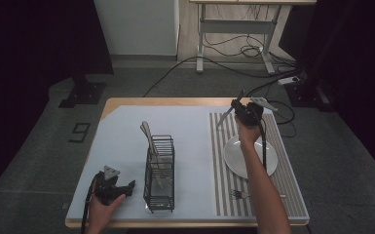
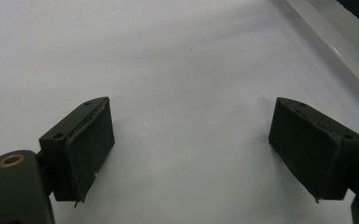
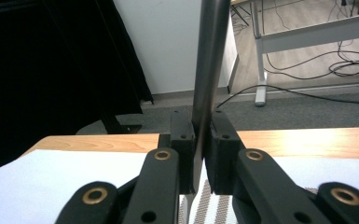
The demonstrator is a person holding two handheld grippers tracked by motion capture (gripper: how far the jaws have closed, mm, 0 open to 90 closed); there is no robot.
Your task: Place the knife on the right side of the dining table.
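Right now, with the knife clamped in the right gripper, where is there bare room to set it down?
The right gripper holds the knife above the striped mat's far end. Freest is the pale sheet between the wire caddy and the mat, and left of the caddy beyond the left gripper. The mat is crowded: plate, fork.

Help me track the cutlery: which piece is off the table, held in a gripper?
The silver knife, clamped in the right gripper; one utensil stands in the black wire caddy, the fork lies flat.
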